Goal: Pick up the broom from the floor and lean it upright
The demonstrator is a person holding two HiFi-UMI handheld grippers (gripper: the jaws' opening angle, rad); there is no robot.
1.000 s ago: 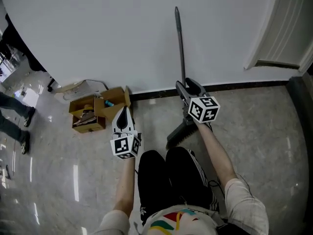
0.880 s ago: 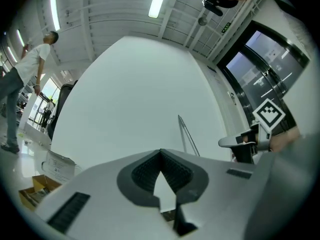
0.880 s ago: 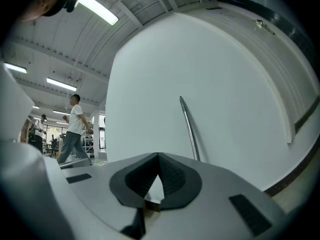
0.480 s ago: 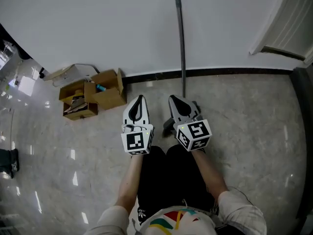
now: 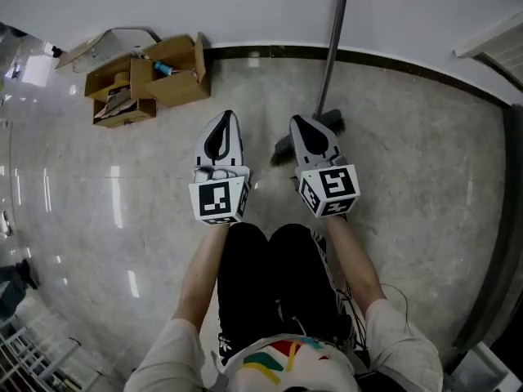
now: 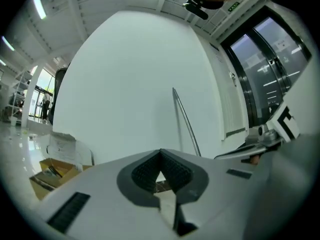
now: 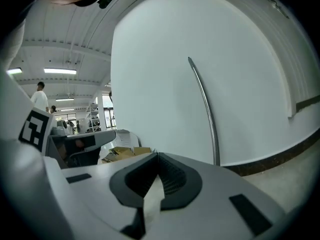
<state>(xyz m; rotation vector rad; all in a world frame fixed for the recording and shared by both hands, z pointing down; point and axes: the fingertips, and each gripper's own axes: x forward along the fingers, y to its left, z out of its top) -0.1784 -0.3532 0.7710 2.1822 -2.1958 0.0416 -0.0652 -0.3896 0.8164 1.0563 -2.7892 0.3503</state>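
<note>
Jaws together and holding nothing, the left hand-held gripper (image 5: 221,129) and the right hand-held gripper (image 5: 309,135) are held side by side, a gap between them, low over the polished grey stone floor (image 5: 425,186). Both point toward the white wall (image 5: 245,6), just ahead of the person's legs (image 5: 270,268) in black trousers. Just beyond the right hand-held gripper, the broom (image 5: 332,64) leans upright against that wall. Its dark head rests on the floor close to the dark baseboard (image 5: 392,58), and its thin metal handle runs up out of the head view. Both gripper views show the handle ahead of the jaws, untouched. Further left along the wall lie open cardboard boxes (image 5: 163,80) with oddments inside.
</note>
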